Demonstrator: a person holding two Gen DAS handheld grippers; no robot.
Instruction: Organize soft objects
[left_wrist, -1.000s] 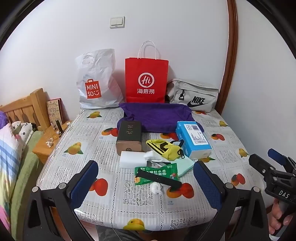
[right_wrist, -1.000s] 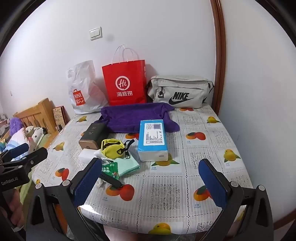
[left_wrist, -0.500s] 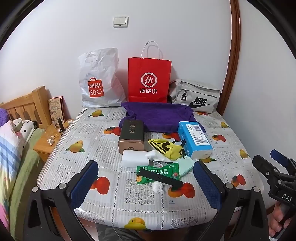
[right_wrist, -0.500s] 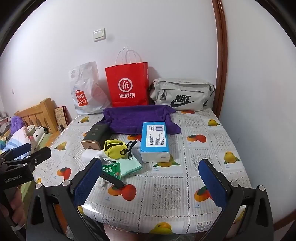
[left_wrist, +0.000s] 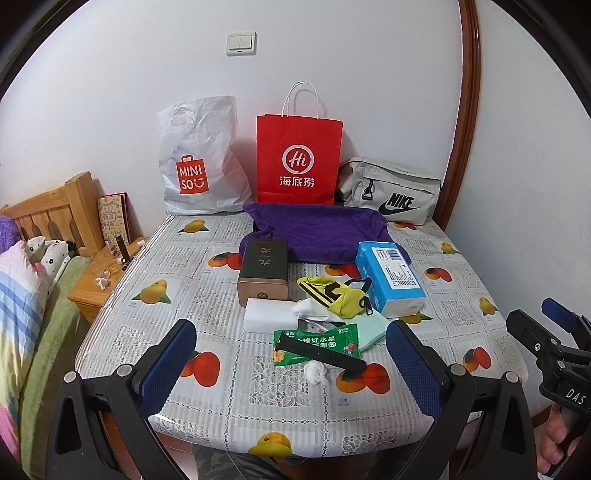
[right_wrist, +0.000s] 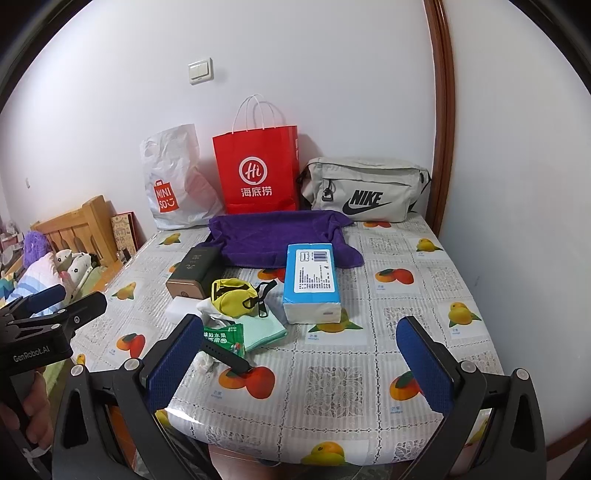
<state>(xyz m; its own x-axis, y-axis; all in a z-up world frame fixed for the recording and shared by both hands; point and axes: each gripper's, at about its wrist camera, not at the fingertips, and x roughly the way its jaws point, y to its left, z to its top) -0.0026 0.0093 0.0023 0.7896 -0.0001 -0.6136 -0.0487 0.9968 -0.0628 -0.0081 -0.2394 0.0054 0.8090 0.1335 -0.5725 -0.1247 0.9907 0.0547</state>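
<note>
A purple towel (left_wrist: 317, 230) lies at the back of the table (left_wrist: 155, 266), also in the right wrist view (right_wrist: 273, 236). A yellow pouch (left_wrist: 332, 299) (right_wrist: 234, 297), white socks (left_wrist: 310, 312), a mint cloth (left_wrist: 373, 330) (right_wrist: 264, 328), a blue tissue pack (left_wrist: 389, 277) (right_wrist: 312, 282) and a green snack packet (left_wrist: 317, 341) sit mid-table. My left gripper (left_wrist: 291, 363) is open and empty above the front edge. My right gripper (right_wrist: 299, 363) is open and empty beside it.
A white MINISO bag (left_wrist: 199, 162), a red paper bag (left_wrist: 297, 162) and a grey Nike bag (left_wrist: 391, 192) stand against the wall. A dark box (left_wrist: 262, 271), a white block (left_wrist: 269, 319) and a black strap (left_wrist: 321, 354) lie mid-table. A bed (left_wrist: 33, 295) is left.
Both grippers have risen slightly and tilted up, so the table contents sit a little lower in both views. Nothing on the table has moved.
</note>
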